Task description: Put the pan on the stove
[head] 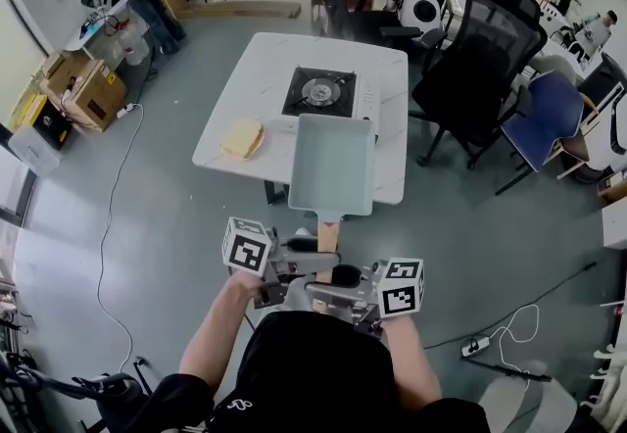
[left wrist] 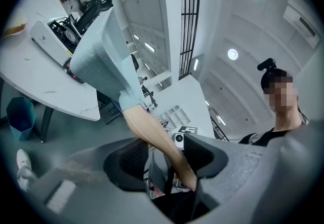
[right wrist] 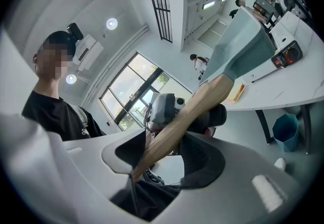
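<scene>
Nearest us, both forearms are bent in and the hands meet in front of the torso. The left gripper (left wrist: 167, 154) comes in from the left and the right gripper (right wrist: 169, 154) from the right, markers cubes facing up. Both clamp the wooden handle (head: 328, 235) of the pan (head: 333, 167): the left gripper's jaws are closed on the handle a bit further up, the right gripper's sit wide but pressed on it near its end. The pan is rectangular and pale grey-green. Its long axis runs straight away from us, handle end toward the body, open side up. It is held in the air over the near edge of the white table (head: 250, 78), not resting on it. Its far end points at the portable gas stove (head: 318, 91) and in the head view reaches just to the stove's near edge. A flat yellow item (head: 242, 138) lies on the table left of the pan, apart from it. Beyond the table, on the right, stands a black office chair (head: 480, 69), and cardboard boxes (head: 83, 93) sit on the floor far left.
</scene>
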`<action>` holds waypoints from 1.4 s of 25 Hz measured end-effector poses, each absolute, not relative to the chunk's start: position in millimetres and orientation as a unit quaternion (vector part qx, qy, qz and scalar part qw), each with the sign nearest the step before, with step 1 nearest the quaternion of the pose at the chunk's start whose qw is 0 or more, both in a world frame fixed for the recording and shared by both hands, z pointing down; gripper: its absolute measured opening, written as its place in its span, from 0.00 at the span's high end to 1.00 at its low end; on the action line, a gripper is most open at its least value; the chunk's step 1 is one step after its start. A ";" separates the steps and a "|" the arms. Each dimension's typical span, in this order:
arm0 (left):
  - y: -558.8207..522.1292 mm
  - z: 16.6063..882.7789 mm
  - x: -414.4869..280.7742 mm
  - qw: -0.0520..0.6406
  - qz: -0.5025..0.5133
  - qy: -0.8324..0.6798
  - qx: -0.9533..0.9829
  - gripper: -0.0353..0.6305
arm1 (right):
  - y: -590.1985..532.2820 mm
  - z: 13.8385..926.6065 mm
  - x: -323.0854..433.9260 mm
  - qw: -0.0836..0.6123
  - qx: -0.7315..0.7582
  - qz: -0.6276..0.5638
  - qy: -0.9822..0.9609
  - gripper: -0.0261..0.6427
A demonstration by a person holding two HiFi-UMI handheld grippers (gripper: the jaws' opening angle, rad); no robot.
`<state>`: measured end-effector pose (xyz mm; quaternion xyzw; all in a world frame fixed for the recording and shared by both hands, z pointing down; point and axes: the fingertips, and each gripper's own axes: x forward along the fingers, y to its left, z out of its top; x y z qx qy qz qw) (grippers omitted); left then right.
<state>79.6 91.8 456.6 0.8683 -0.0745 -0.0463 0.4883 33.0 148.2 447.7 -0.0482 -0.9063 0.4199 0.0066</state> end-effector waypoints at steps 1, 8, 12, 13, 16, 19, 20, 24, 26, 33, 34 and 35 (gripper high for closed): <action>88.1 458.2 78.1 0.488 -0.045 -0.075 0.869 0.61 | 144.4 448.3 31.6 0.007 -0.048 0.420 -0.906 0.64; 61.5 460.7 63.3 0.493 -0.039 -0.077 0.866 0.61 | 117.7 449.1 17.3 0.006 -0.050 0.424 -0.904 0.64; 39.8 463.5 55.0 0.501 -0.041 -0.081 0.861 0.61 | 96.2 454.3 8.2 0.003 -0.051 0.432 -0.900 0.64; 34.7 464.3 51.3 0.503 -0.041 -0.083 0.859 0.61 | 91.0 455.2 4.4 0.003 -0.052 0.432 -0.900 0.64; 16.7 465.8 37.7 0.505 -0.039 -0.085 0.858 0.61 | 72.8 455.3 -9.4 0.002 -0.053 0.433 -0.900 0.64; -0.7 467.0 26.8 0.507 -0.035 -0.087 0.857 0.61 | 55.3 455.7 -20.8 0.002 -0.054 0.434 -0.899 0.64; -6.0 467.4 23.8 0.507 -0.033 -0.087 0.857 0.61 | 49.9 456.0 -23.9 0.002 -0.054 0.434 -0.899 0.64; -26.2 469.3 12.3 0.510 -0.026 -0.088 0.856 0.61 | 29.7 458.2 -35.6 0.001 -0.053 0.434 -0.899 0.64; -36.2 472.2 7.6 0.511 -0.024 -0.087 0.855 0.61 | 19.4 460.6 -40.8 0.000 -0.052 0.436 -0.899 0.64; -69.7 483.8 -5.7 0.516 -0.019 -0.080 0.853 0.61 | -15.0 469.5 -53.9 -0.001 -0.045 0.440 -0.897 0.64; -75.6 483.8 -7.1 0.517 -0.019 -0.078 0.852 0.61 | -21.0 470.0 -55.7 -0.002 -0.043 0.441 -0.897 0.64; -81.5 483.9 -8.3 0.518 -0.019 -0.076 0.852 0.61 | -27.1 470.7 -57.5 -0.002 -0.041 0.442 -0.896 0.64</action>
